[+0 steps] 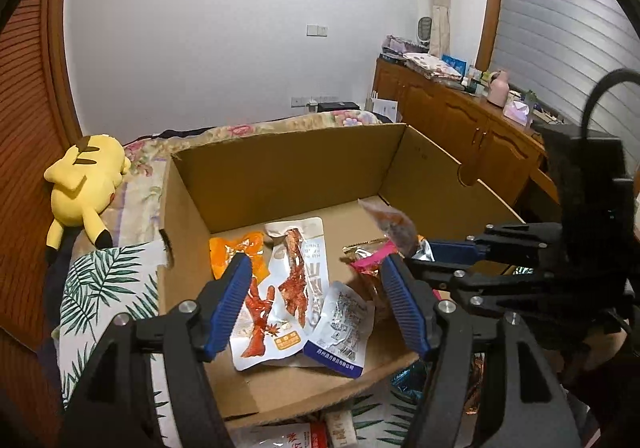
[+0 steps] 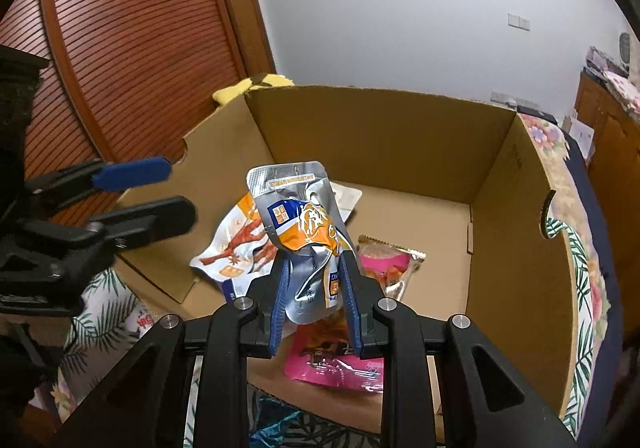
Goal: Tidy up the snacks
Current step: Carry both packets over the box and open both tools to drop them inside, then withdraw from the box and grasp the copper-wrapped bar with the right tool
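An open cardboard box (image 1: 280, 175) lies on the bed, and it also shows in the right wrist view (image 2: 380, 135). Inside lie several snack packets: a white one with red chicken feet (image 1: 288, 288), an orange one (image 1: 228, 252), a white-blue one (image 1: 340, 332) and a pink one (image 1: 372, 262). My left gripper (image 1: 316, 288) is open and empty above the box's near edge. My right gripper (image 2: 316, 272) is shut on a silver-orange snack packet (image 2: 304, 224), held above the box. The right gripper also shows at the right of the left wrist view (image 1: 424, 252).
A yellow plush toy (image 1: 86, 183) lies left of the box on the floral bedding. More snack packets (image 1: 304, 436) lie on the leaf-print cloth (image 1: 104, 288) in front of the box. A wooden cabinet (image 1: 460, 119) stands at the right, and a slatted wooden door (image 2: 132, 47) at the left.
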Available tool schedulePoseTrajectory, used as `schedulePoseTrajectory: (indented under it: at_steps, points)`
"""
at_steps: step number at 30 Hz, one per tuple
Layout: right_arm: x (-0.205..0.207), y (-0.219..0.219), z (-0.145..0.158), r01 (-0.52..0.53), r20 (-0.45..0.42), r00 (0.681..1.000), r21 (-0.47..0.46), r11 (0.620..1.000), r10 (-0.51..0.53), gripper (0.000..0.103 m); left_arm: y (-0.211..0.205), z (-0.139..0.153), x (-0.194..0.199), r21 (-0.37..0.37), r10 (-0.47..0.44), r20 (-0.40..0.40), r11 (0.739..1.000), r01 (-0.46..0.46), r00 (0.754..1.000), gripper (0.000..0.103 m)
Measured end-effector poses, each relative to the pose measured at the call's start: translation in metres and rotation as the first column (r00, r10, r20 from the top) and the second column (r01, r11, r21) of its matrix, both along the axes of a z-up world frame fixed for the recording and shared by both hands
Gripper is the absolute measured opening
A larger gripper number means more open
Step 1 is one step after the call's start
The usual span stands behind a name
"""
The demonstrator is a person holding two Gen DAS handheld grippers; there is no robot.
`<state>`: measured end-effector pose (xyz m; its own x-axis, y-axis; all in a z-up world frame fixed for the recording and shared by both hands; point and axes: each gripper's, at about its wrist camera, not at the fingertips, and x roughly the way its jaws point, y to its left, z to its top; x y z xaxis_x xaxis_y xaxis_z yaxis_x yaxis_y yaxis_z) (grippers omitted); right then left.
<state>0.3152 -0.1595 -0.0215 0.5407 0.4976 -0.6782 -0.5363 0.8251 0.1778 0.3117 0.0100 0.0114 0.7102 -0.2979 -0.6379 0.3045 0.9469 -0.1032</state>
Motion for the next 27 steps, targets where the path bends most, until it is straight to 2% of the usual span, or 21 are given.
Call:
schedulePoseTrajectory:
  at_steps: [4,9,19,27]
  points:
    - [0.001,0.005,0.000,0.009,-0.011,1.000,0.001,1.000,-0.009,0.030,0.007,0.005,-0.008,-0.002,0.004,0.012,1.000,-0.004,1.000,0.068]
    - [-0.012,0.005,0.006,0.018,0.013,1.000,0.010,1.000,-0.019,0.031,0.018,0.011,-0.026,-0.014,0.007,0.030,1.000,-0.007,1.000,0.068]
    - [-0.081,-0.021,0.030,0.099,0.109,0.988,0.078,0.992,-0.108,0.034,0.036,0.020,-0.075,-0.016,0.014,0.073,1.000,-0.013,0.997,0.070]
    - [-0.123,-0.052,0.020,0.161,0.093,0.981,0.085,0.983,-0.169,0.038,0.041,0.007,-0.105,-0.025,0.021,0.058,0.999,-0.020,0.998,0.071]
